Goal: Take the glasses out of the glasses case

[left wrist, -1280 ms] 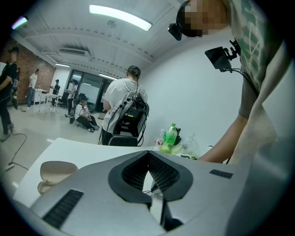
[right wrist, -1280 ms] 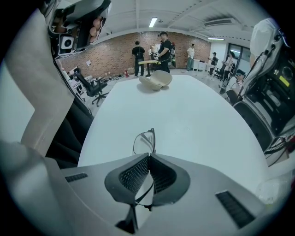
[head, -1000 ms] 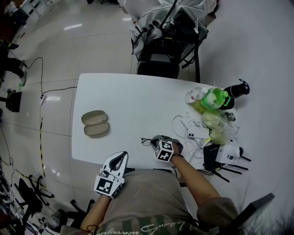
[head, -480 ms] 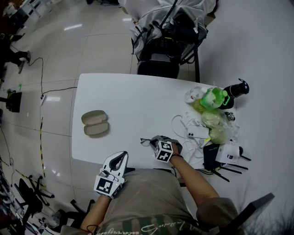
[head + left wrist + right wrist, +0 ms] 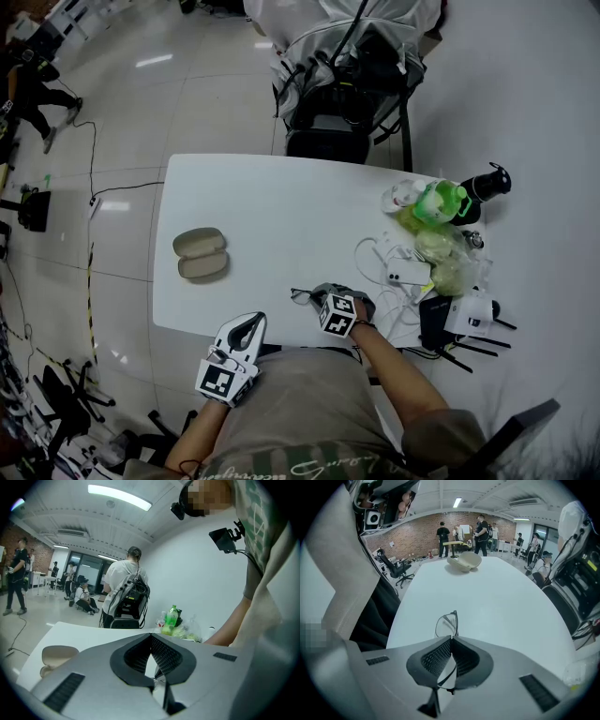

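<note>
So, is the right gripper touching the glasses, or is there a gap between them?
Touching. The right gripper view shows the right gripper with its jaws closed on the frame of the glasses; one lens sticks out past the tips.

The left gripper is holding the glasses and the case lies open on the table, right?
No: the right gripper holds the glasses, as the right gripper view shows; the left gripper is empty. The case does lie open on the table.

The head view looks steeply down on the white rectangular table [image 5: 281, 206]. The left gripper view sits low off its near edge, facing across it. The right gripper view, close over thin dark-framed glasses [image 5: 446, 624], faces leftward — all three share the open beige clamshell glasses case [image 5: 201, 253].
</note>
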Available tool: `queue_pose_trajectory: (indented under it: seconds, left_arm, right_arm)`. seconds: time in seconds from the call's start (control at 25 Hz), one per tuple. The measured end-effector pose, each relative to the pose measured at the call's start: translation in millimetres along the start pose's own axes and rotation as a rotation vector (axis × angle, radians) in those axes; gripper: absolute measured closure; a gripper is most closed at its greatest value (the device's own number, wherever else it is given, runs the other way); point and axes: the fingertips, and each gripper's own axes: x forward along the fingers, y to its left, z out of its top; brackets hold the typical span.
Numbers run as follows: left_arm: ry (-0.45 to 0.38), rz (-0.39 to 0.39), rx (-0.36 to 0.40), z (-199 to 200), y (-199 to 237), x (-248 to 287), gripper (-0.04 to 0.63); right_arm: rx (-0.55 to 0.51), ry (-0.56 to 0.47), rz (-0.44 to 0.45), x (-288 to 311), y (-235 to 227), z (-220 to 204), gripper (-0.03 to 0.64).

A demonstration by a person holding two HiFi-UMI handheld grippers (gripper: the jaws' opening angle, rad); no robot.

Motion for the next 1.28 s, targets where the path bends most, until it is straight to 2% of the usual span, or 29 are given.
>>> queue_pose_trajectory:
  seconds: [0.32,0.88,1.28]
  left_arm:
    - [-0.008,0.011,-0.009,-3.6,1.1,-5.0,0.588]
    - [-0.017,-0.023,-0.004,-2.0,-7.3,-12.3,0.588]
    - [-0.012,-0.105,0.022,-2.1,-18.1,-11.3,0.588]
  right_arm:
    - [0.005,-0.001,0.003,0.7,8.2,-6.6,0.597]
    - [-0.026,0.028,0.01,-1.1,29.8,-11.4,0.597]
    - [-0.017,0.059,0.0,-3.9,51.4,-21.1,0.598]
